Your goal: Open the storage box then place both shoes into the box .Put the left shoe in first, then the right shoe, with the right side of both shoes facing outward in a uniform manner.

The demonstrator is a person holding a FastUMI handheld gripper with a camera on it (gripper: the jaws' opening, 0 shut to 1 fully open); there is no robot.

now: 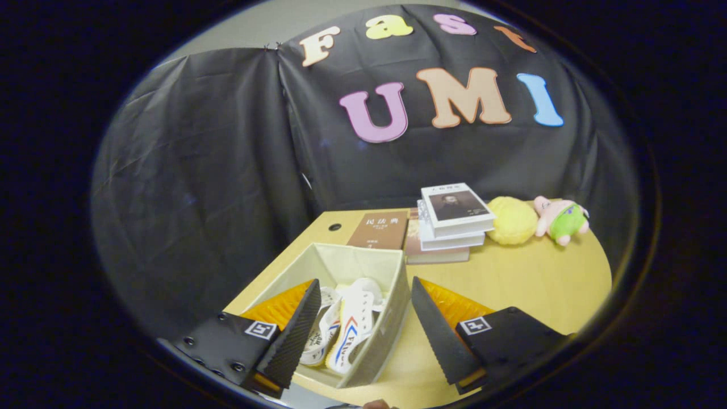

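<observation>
An open grey storage box [392, 318] with a pale lining stands on the wooden table, just ahead of my fingers. Inside it two white shoes lie side by side on their sides: one [355, 326] with red and blue stripes on the sole side, the other [321, 329] to its left, partly hidden by my left finger. My gripper [363, 309] hovers open above the box's near part, its left finger [295, 335] over the box and its right finger [440, 335] over the table beyond the box's right wall. Nothing is between the fingers.
Behind the box lie a brown book [379, 232] and a stack of books [451, 218]. A yellow plush [513, 220] and a pink-and-green plush toy [562, 218] sit at the table's far right. Bare tabletop [522, 284] stretches to the right of the box.
</observation>
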